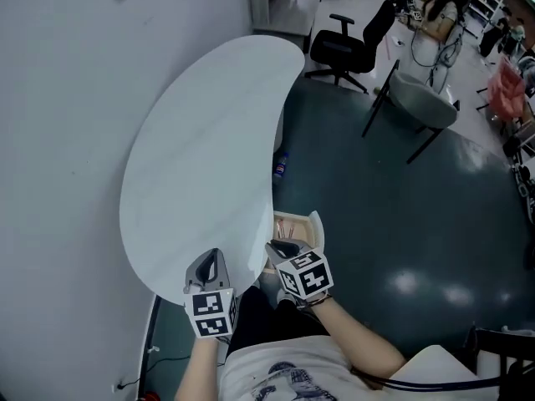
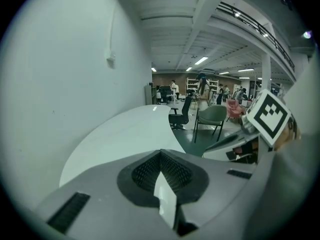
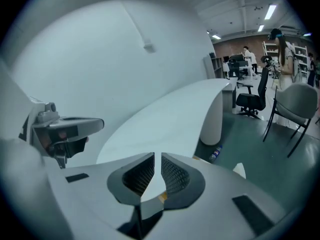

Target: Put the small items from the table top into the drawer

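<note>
White curved desk [image 1: 201, 149] by pale wall, dark green floor. Drawer [image 1: 315, 222] open under desk edge, small items [image 1: 287, 225] inside. Left hand-held gripper [image 1: 214, 256] over desk edge, jaws together, empty. Right hand-held gripper [image 1: 279, 246] above drawer, jaws slit apart, empty

The counter [image 1: 209, 140] has a smooth white top with a soft satin sheen. The wall [image 1: 67, 98] at nine o'clock is matt, pale paint. The floor [image 1: 401, 215] at three o'clock is dark green and glossy, throwing back lamp glare. The left gripper [image 1: 215, 257] and right gripper [image 1: 280, 247] are matt grey plastic. Their pads [image 3: 175, 173] are black, finely ribbed and look rubbery. The drawer [image 1: 313, 222] at six o'clock looks like pale wood. The chair [image 1: 422, 103] at one o'clock has a smooth grey shell on thin dark legs, seemingly metal. The shirt [image 1: 284, 374] is printed cloth.
</note>
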